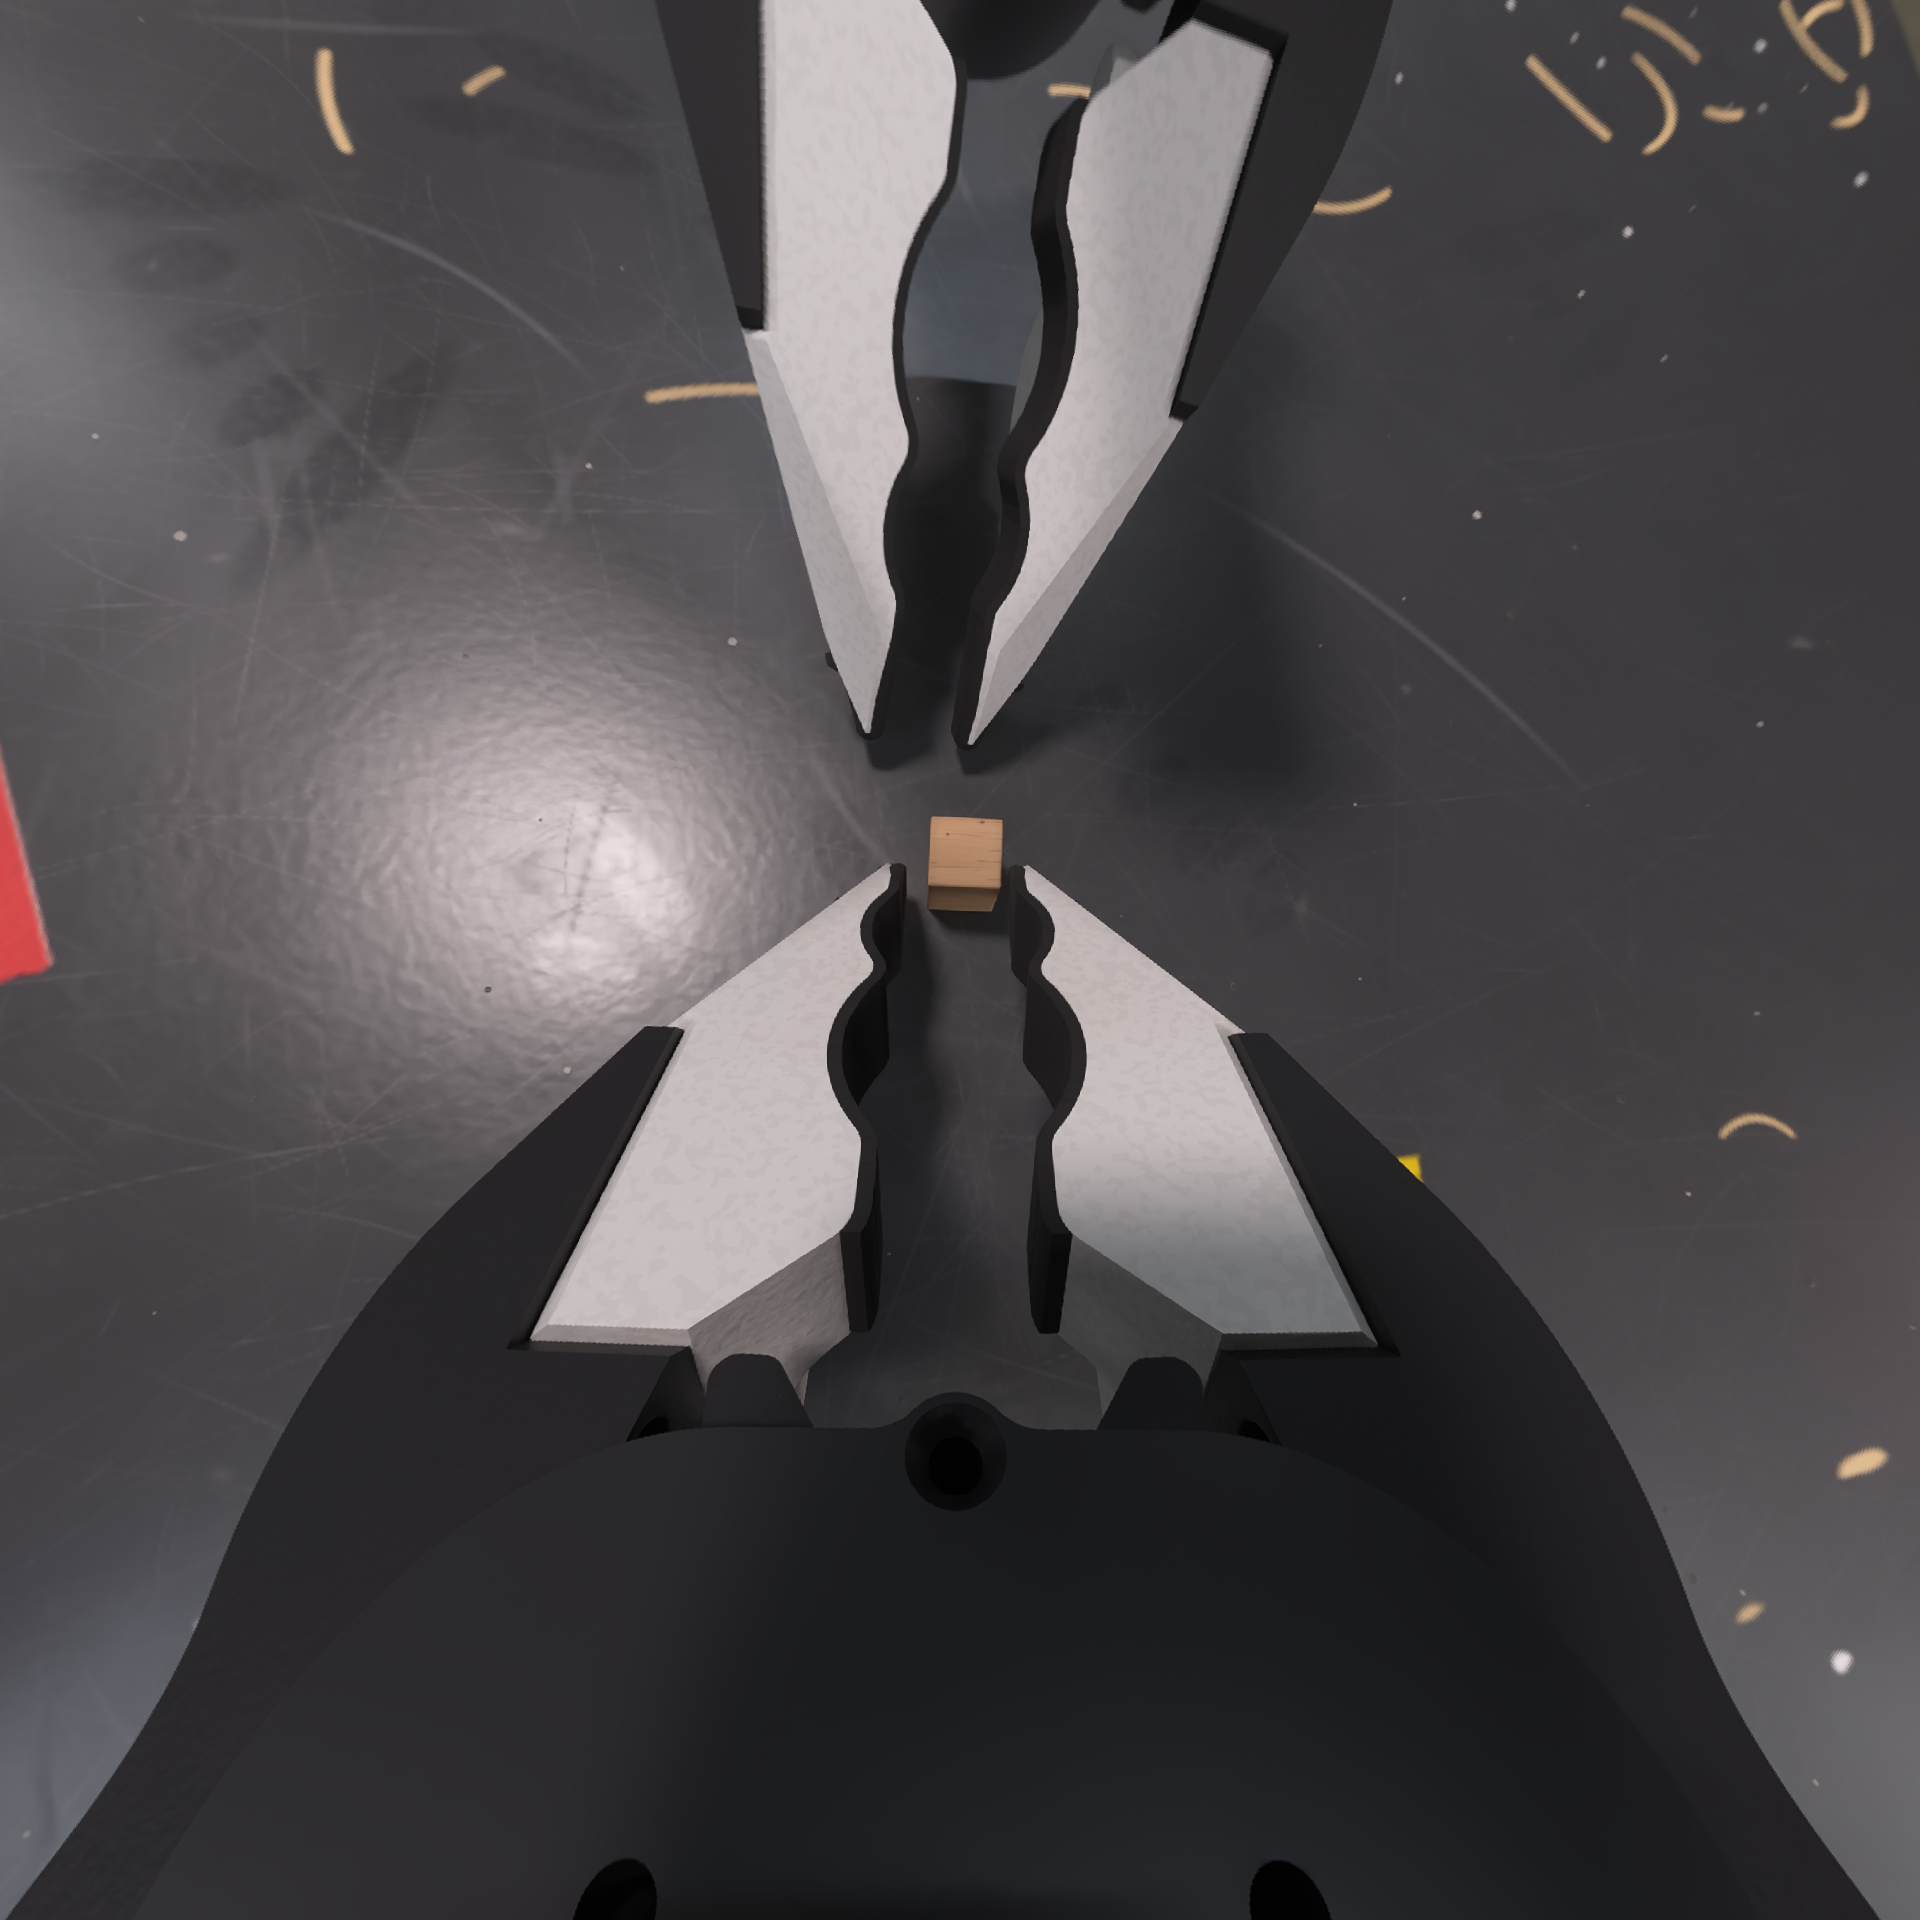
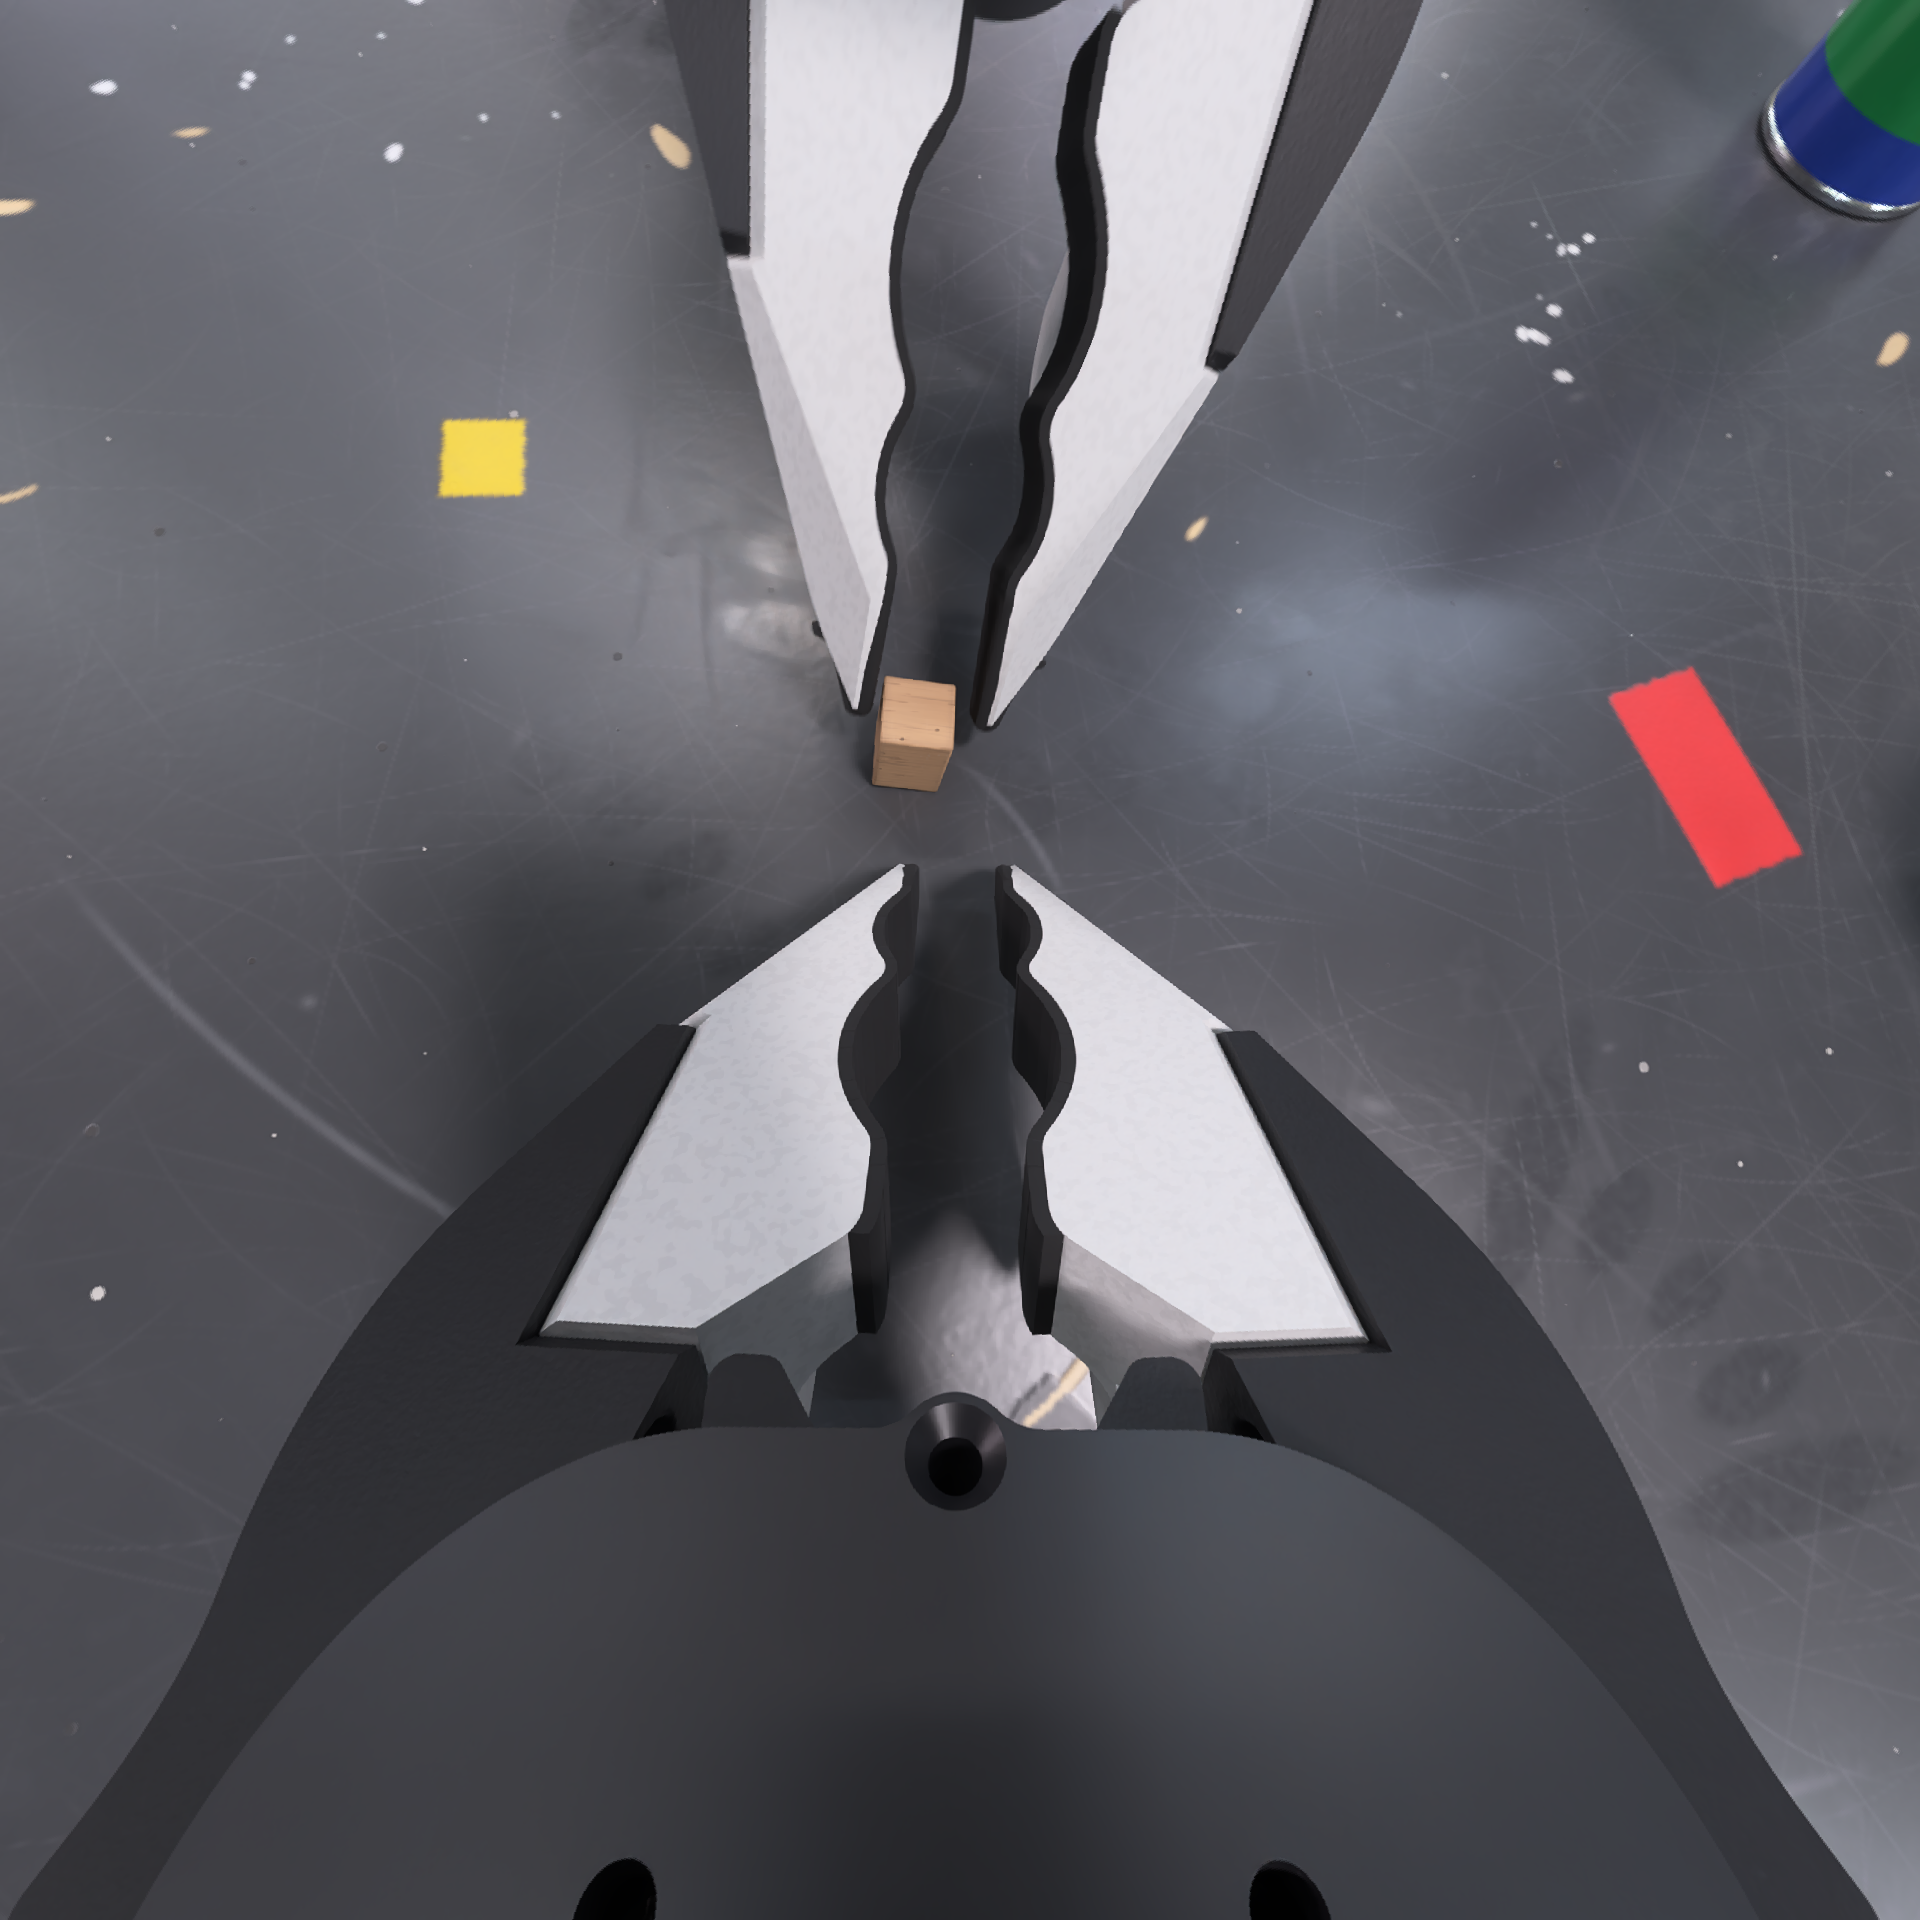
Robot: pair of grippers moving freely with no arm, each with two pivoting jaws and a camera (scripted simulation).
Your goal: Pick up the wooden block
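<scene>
- The wooden block (image 1: 966, 864) is a small tan cube sitting flat on the dark, scratched worktop (image 1: 416, 852), right at the mouth of the left gripper (image 1: 959, 875).
- Left gripper: its two fingertips sit either side of the block's near end with a sliver of gap on both sides, so it's spread and not pinching anything as far as I can see. In the right wrist view the block (image 2: 914, 732) pokes out just in front of those same tips (image 2: 917, 715).
- Right gripper (image 2: 956, 873): also released, a narrow gap between the tips and nothing in it. It faces the left one head-on, with the block between the two, nearer the left one and a little way off from the right one's tips. From the left wrist view it comes down from the top (image 1: 916, 750).
- Other stuff on the worktop: a red tape strip (image 2: 1704, 777) and a yellow square (image 2: 482, 457) off to the sides, plus a blue and green can (image 2: 1855, 125) in the far corner, well apart from the block.
- Pale flecks and curly tan marks are scattered over the surface.
</scene>
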